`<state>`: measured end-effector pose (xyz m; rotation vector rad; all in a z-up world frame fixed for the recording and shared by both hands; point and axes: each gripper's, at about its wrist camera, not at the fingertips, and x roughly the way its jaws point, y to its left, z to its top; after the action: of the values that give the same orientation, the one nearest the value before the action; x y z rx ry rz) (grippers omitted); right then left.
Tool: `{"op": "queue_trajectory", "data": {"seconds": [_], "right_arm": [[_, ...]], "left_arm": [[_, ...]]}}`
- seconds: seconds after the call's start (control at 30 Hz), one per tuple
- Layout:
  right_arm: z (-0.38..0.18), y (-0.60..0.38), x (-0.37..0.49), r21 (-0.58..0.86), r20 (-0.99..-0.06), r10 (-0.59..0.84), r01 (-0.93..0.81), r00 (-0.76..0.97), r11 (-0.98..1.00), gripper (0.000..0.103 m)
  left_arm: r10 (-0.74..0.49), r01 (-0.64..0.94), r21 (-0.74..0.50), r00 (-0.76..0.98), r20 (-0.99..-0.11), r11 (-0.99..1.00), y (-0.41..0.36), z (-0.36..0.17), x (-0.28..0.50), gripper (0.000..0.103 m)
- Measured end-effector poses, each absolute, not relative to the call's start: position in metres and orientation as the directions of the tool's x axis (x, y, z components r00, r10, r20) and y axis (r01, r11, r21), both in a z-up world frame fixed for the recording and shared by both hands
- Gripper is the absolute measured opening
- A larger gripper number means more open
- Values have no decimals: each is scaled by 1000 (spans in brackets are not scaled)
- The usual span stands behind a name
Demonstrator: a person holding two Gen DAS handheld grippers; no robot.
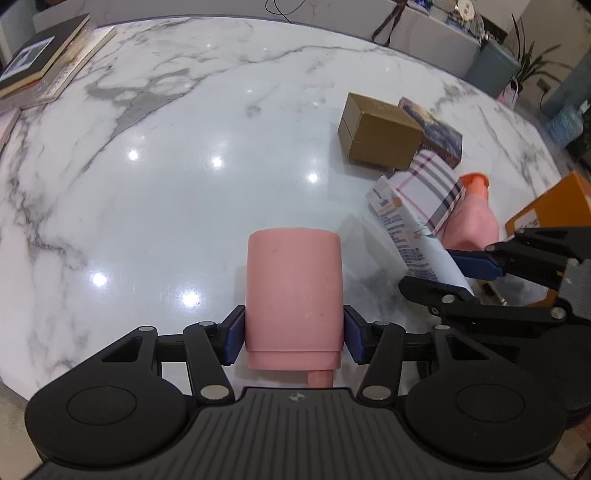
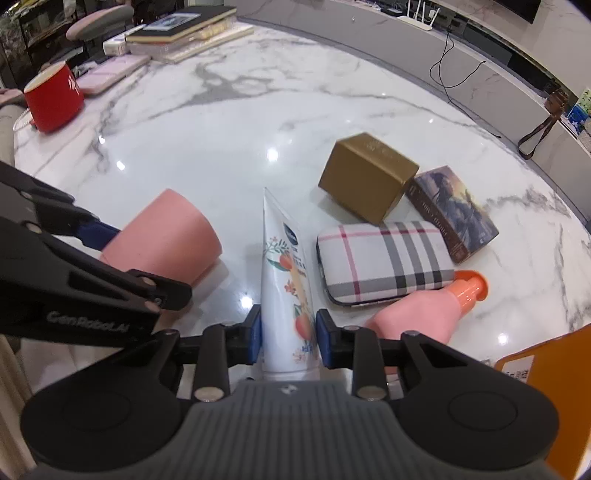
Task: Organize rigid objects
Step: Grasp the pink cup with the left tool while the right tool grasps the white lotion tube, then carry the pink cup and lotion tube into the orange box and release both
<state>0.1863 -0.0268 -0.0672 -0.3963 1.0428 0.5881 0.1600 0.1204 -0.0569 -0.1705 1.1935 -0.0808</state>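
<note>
In my left gripper [image 1: 293,334] I hold a pink matte plastic cup [image 1: 293,291], the blue pads pressed on its two sides close to the rim end, its closed base pointing away from me above the white grey-veined marble table [image 1: 166,147]. It looks light and stiff, so I judge a moderate squeeze is enough; the smooth round wall could twist between flat pads, so I would keep the grip low on the widest band.

My right gripper [image 2: 288,334] is closed on a white squeeze tube printed with oranges and flowers [image 2: 286,280], the pads clamping its lower body near the cap end, the crimped tail pointing out over the table. A tube like this gives under pressure, and I reckon the firmer cap end is the better place to hold, since the soft middle would dent and slide.

Just right of the tube lies a plaid fabric-covered hard case [image 2: 384,264], and touching its near corner a pink bottle with an orange cap [image 2: 436,306] on its side. Beyond the case sit a gold cardboard box [image 2: 365,175] and a small picture-printed box [image 2: 456,212], close together. An orange flat carton [image 2: 554,387] shows at the right edge. Far off stand a red mug [image 2: 53,98] and stacked books [image 2: 177,31].
</note>
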Motion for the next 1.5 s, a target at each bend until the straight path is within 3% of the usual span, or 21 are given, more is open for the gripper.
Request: {"op": "queue_trajectory", "data": {"seconds": [0.53,0.97,1.23,1.5], "right_arm": [[24,-80,131,-23,-831,289,-548,475,836,29],[86,-236,111,94,-785,254,-295,566,951,30],[42,-311,133,166,-847,205,-121,490,979,30],[-19,-336,161,266,-875,274,-77,399,961,30]], "left_arm": [[-280,143,-240,495,-823,960,83,2,128,61],[-464,385,-305,443,-767,871,-57,77,146,61],[-450,378,-324,317,-835,867,-151,43,194,61],[-270,365,-156,284,-920,918,-186,6,212,61]]}}
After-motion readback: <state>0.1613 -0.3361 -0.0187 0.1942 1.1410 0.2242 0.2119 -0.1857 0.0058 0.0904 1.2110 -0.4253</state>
